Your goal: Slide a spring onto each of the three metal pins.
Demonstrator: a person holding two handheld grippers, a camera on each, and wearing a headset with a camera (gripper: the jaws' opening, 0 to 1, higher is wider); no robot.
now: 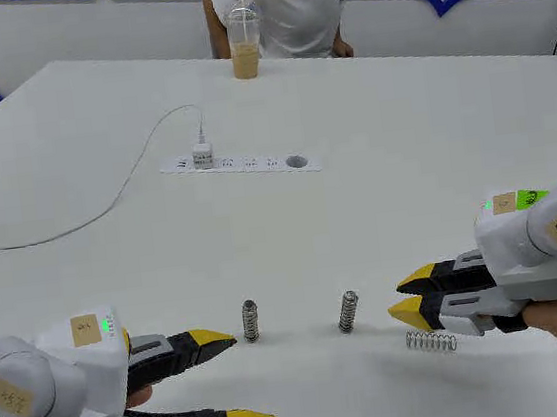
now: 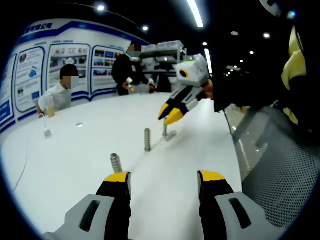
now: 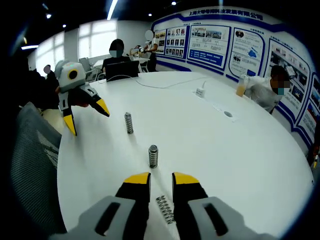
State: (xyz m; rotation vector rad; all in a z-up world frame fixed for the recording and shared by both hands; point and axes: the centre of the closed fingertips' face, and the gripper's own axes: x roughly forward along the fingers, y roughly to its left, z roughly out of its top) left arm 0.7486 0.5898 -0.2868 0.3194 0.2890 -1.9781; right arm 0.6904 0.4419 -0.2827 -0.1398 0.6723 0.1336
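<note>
Left tool (image 1: 240, 382) lies level at the near left, jaws wide, empty. Right tool (image 1: 401, 298) points left, jaws narrow, empty, just above a loose spring (image 1: 432, 341) lying on the tabletop (image 1: 379, 207). Between the tools stand a left upright spring (image 1: 250, 320) and a right upright spring (image 1: 348, 311). The handwritten labels are unreadable.

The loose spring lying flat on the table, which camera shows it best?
The head view: the loose spring lies whole and unobstructed on the table, beside the right hand-held gripper. The right gripper view catches it foreshortened between its own jaws; the left gripper view shows it tiny and distant.
</note>
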